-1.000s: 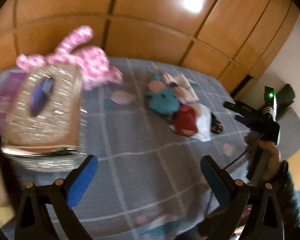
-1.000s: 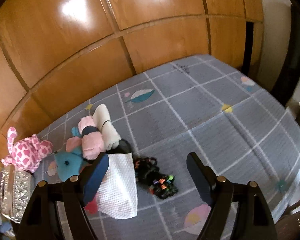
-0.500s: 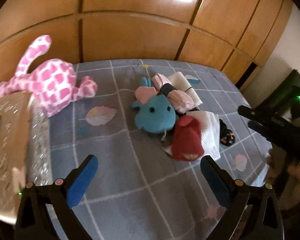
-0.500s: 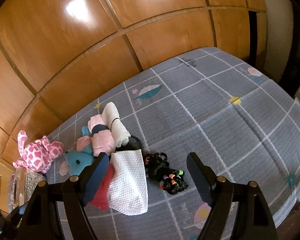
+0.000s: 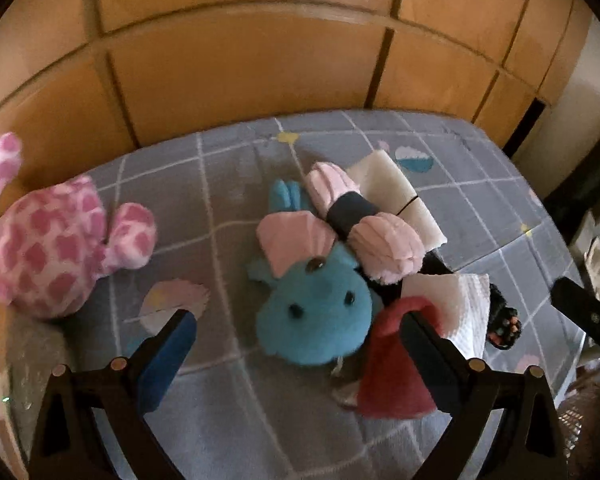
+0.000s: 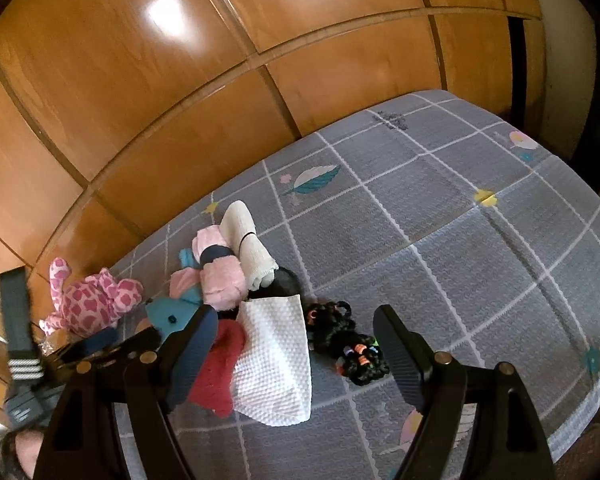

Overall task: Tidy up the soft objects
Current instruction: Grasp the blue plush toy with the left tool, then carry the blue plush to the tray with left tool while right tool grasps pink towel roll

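Both jaws of the left gripper (image 5: 296,346) are standing wide apart with nothing held, framing the lower middle of the left wrist view. Between and just above their blue pads the blue plush toy (image 5: 316,312) is lying face up on the grey checked bedspread (image 5: 228,184), at the near edge of a small heap: a pink rolled cloth (image 5: 364,232) with a dark band resting above it, a cream roll (image 5: 396,196) behind that, a red cloth (image 5: 392,376) partly behind the right-hand pad, and a white towel (image 5: 464,308) beside it. A pink spotted plush (image 5: 56,248) is sitting well apart at the left edge.

From the right wrist view, the right gripper (image 6: 292,356) is likewise gaping wide and empty, hanging above the same heap at lower centre; the white towel and a black knitted item (image 6: 348,344) are lying between its pads, untouched.

I judge this to be the approach to a first pick. Next, the left gripper needs lowering onto the blue plush, then closing squarely around its soft body.
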